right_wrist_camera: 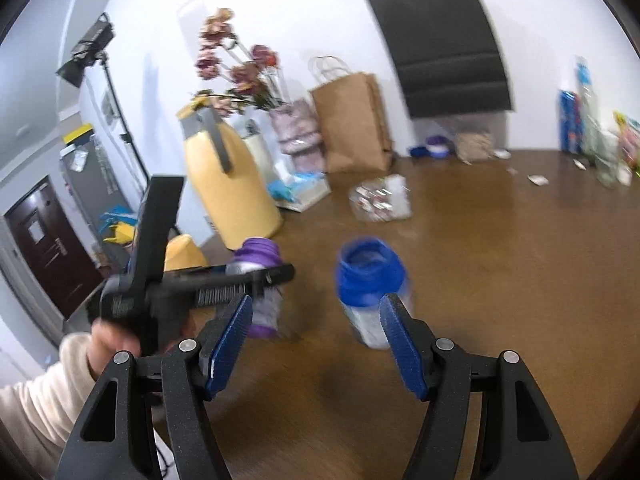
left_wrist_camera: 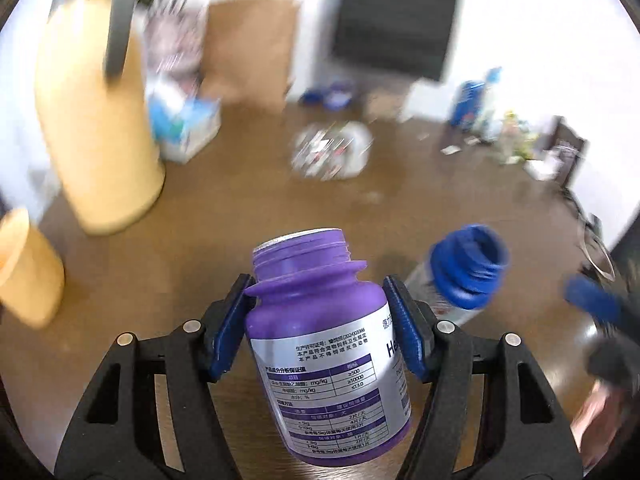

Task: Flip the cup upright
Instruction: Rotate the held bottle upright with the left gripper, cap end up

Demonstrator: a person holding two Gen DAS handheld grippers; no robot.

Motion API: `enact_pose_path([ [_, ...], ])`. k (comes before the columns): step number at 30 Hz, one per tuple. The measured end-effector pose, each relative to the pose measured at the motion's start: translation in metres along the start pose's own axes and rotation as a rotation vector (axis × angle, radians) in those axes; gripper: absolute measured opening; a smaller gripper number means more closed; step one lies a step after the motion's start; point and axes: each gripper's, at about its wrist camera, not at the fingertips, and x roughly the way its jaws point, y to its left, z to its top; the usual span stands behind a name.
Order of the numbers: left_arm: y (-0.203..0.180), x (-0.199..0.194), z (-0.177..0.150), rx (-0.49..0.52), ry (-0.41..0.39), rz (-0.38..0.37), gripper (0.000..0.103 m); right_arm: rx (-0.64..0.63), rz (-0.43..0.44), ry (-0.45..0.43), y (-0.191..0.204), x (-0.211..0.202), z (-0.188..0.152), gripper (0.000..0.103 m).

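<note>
The purple bottle sits clamped between the blue pads of the left gripper, leaning a little, its capless threaded mouth pointing up and away; a silver printed label wraps its body, and from here I cannot see what, if anything, is inside. Just to its right the blue-necked bottle stands mouth up on the brown worktop, also uncapped, contents too blurred to read. The right gripper hangs before it with its fingers spread wide and nothing between them, the bottle just beyond the right pad. In the right wrist view a hand in a cream sleeve holds the left gripper's handle. Further back on the worktop stand a tall yellow thermos jug with a grey handle, a brown paper bag, a vase of faded flowers, a crinkled clear packet and a black panel against the white wall. A dark door shows at far left. The left wrist view is heavily smeared, so the small clutter along the wall cannot be told apart
</note>
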Motion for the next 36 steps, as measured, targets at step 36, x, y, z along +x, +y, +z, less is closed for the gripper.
enact_pose_path([
  [36, 0.029, 0.003, 0.02, 0.166, -0.253, -0.169, 0.059, -0.297, 0.069, 0.092, 0.058, 0.142, 0.088, 0.063],
])
